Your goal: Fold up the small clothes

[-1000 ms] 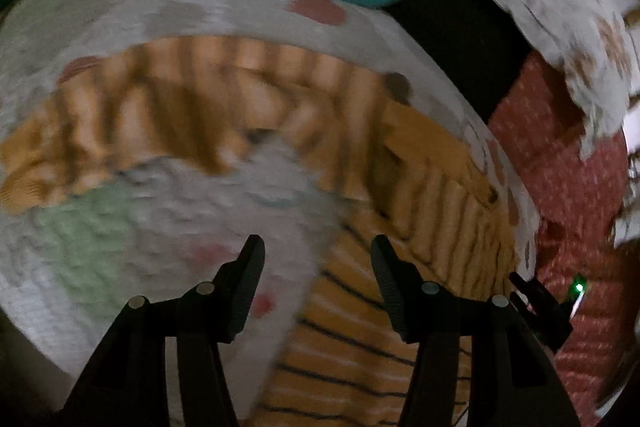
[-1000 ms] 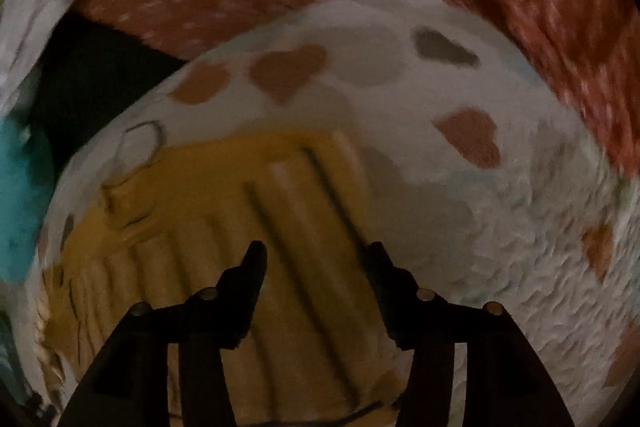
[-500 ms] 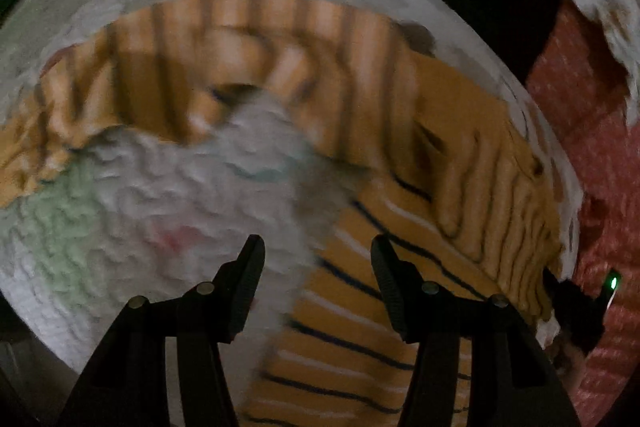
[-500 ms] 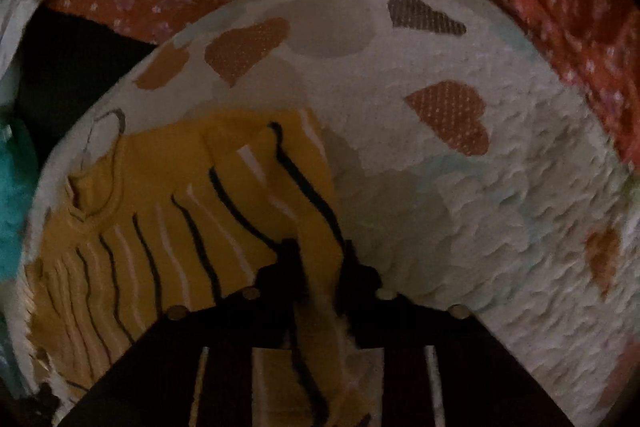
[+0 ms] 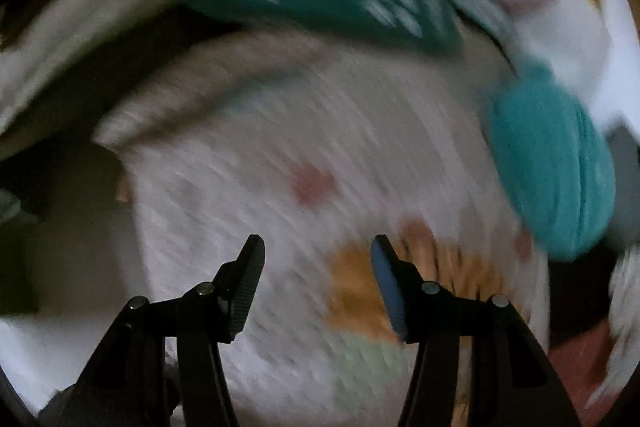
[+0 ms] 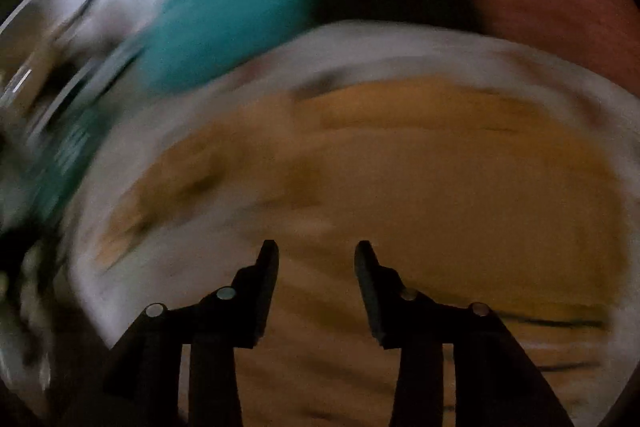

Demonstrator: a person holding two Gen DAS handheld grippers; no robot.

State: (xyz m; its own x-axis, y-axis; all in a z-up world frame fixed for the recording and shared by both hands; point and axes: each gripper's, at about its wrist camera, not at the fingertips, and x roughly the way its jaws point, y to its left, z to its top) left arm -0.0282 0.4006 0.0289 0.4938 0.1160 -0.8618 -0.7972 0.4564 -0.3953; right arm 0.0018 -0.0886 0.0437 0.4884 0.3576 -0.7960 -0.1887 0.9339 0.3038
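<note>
Both grippers gape, holding nothing: the left gripper [image 5: 316, 247] over the white mat's [image 5: 240, 155] bare middle, the right gripper [image 6: 316, 253] above the blurred orange top [image 6: 440, 179] near the mat's far edge.

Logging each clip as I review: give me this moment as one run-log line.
left gripper: open, empty | right gripper: open, empty, over mustard-yellow striped knit garment | garment on white textured mat | both views motion-blurred

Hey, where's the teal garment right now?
In the right wrist view the teal garment is upper left, beyond the mustard striped top. In the left wrist view it lies at the right edge.
</note>
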